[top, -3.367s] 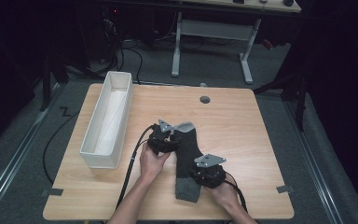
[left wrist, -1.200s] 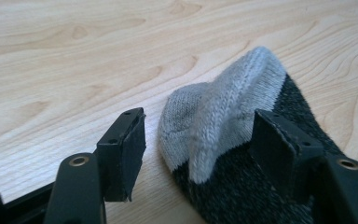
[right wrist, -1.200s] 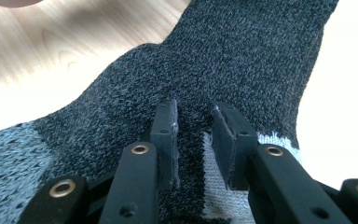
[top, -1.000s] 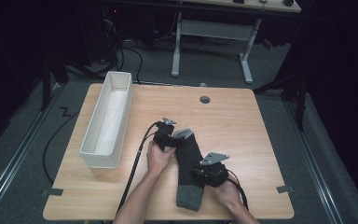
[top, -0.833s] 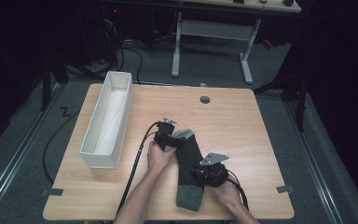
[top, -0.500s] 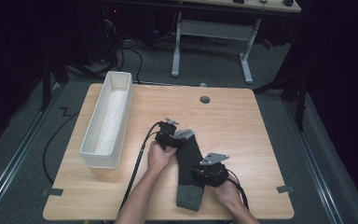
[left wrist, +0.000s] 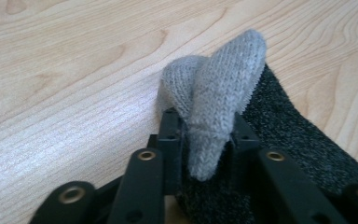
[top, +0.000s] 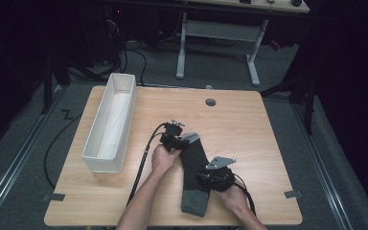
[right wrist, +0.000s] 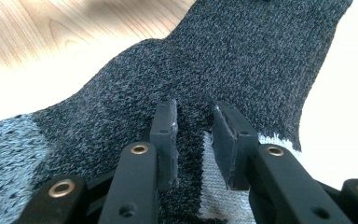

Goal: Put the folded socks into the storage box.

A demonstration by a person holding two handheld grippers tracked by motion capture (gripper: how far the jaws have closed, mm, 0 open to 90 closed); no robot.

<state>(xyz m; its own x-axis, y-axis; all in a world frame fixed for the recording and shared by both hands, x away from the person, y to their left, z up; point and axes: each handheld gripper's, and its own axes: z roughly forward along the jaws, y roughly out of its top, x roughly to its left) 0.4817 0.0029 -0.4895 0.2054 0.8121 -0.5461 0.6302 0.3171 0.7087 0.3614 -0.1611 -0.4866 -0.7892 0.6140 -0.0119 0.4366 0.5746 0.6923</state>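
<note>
A dark grey sock (top: 194, 167) with light grey ends lies lengthwise on the wooden table (top: 249, 124). My left gripper (top: 181, 139) is at its far end. In the left gripper view the jaws have just been closing, and the left gripper (left wrist: 203, 126) pinches the light grey tip (left wrist: 223, 88), which bunches upward between the pads. My right gripper (top: 203, 176) sits at the sock's right edge near the middle. In the right gripper view the right gripper (right wrist: 193, 126) has a fold of sock (right wrist: 242, 60) filling the gap between its pads.
A long white bin (top: 110, 120) stands along the table's left side. A round cable hole (top: 211, 102) lies near the far edge. The left gripper's black cable (top: 143, 158) trails toward the front edge beside the person's forearm.
Since the oldest frame the left gripper has shifted slightly right and toward the front, onto the sock's far tip. The right hand and the rest of the sock have stayed put.
</note>
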